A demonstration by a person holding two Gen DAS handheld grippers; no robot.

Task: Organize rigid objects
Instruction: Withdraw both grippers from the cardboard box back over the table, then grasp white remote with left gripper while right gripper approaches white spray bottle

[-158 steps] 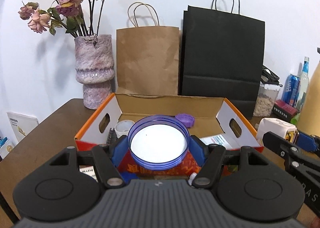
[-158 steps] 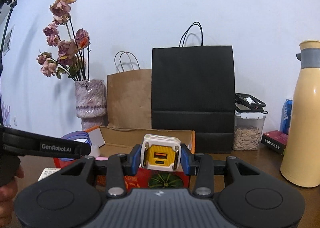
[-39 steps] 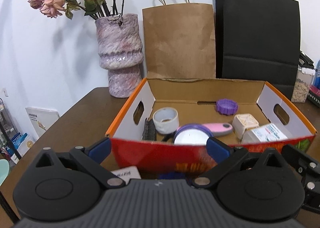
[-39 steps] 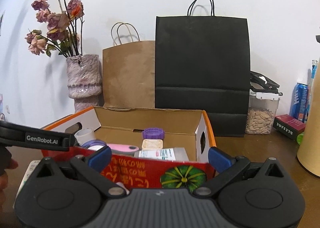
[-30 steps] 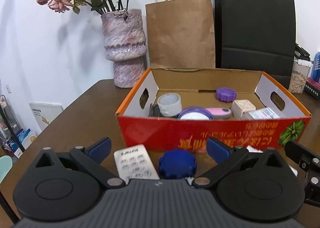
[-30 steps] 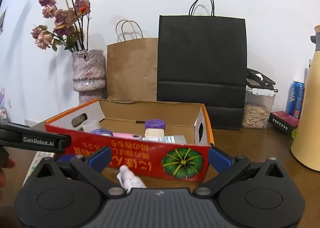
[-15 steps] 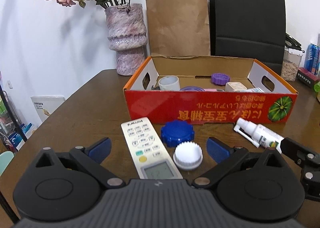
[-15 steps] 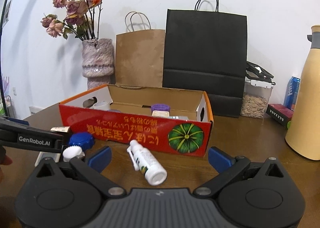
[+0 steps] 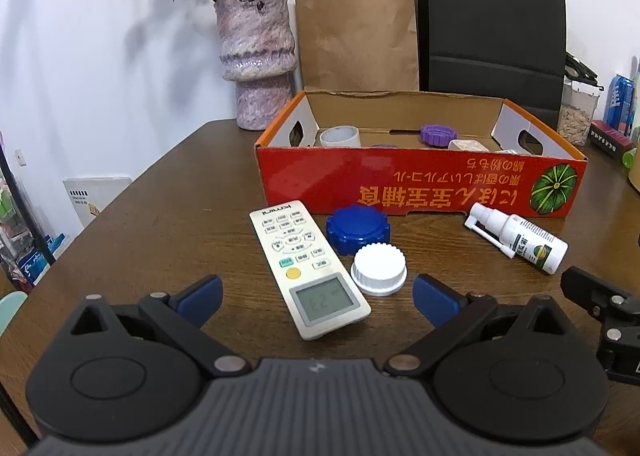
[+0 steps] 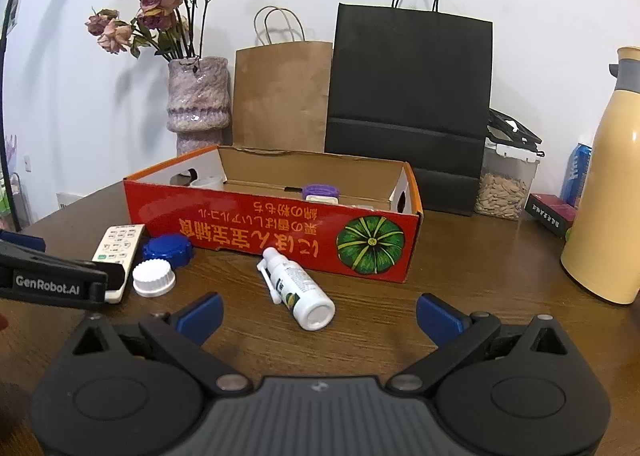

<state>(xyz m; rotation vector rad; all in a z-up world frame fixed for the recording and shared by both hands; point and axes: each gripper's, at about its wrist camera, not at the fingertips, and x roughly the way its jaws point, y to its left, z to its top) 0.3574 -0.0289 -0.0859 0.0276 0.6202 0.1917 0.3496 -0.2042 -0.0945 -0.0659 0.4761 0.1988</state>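
A red cardboard box (image 9: 420, 180) (image 10: 280, 228) sits mid-table and holds a white cup (image 9: 340, 136), a purple lid (image 9: 438, 133) and a small beige block (image 9: 468, 144). In front of it lie a white remote (image 9: 306, 264) (image 10: 118, 246), a blue lid (image 9: 357, 228) (image 10: 168, 250), a white lid (image 9: 379, 269) (image 10: 154, 277) and a white spray bottle (image 9: 520, 242) (image 10: 298, 288). My left gripper (image 9: 316, 298) is open, its fingers either side of the remote's near end. My right gripper (image 10: 318, 314) is open just short of the spray bottle.
Behind the box stand a purple vase (image 9: 256, 56) with dried roses, a brown paper bag (image 9: 356, 28) and a black paper bag (image 9: 496, 24). At the right are a yellow flask (image 10: 612, 212), a seed container (image 10: 506, 184) and a dark red packet (image 10: 554, 212). Bare brown table lies at the left.
Both grippers let go of what they held into the box, opened, and drew back from it. The remote, lids and spray bottle on the table have come into view.
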